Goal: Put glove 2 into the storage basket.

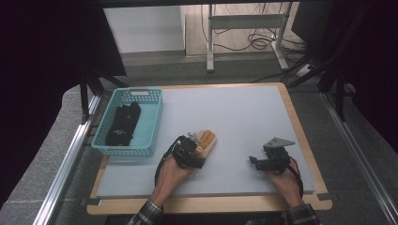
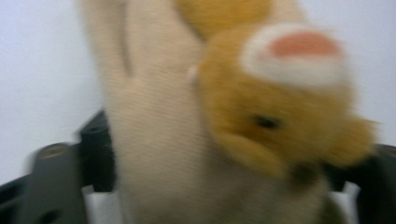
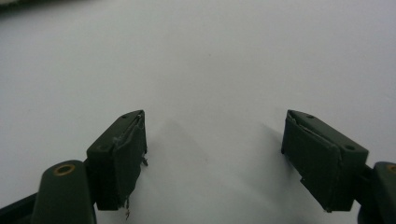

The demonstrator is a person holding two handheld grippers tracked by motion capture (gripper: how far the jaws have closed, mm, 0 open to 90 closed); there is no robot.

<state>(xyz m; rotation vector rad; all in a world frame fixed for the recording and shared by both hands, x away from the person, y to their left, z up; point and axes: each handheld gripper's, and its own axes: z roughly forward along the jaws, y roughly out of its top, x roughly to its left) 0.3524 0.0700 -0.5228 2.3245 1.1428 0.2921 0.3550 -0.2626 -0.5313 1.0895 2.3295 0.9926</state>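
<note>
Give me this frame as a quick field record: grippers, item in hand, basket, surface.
left gripper: jaws either side of the glove, pressing on it
glove: beige knit with a furry orange animal face, lying on the mat, fingers pointing away from the person
right gripper: open, nothing between the jaws, low over bare mat
basket: teal, at the mat's left edge, holds a dark item, possibly another glove
mat: pale grey, on a wooden board

Plush glove [image 2: 159, 154] between the left gripper [image 2: 224, 186] jaws

A beige knitted glove bearing an orange animal face [image 2: 275, 107] with a pink-and-white patch is seen blurred, flanked closely by both black jaws, over a pale surface [image 2: 42, 70].
</note>
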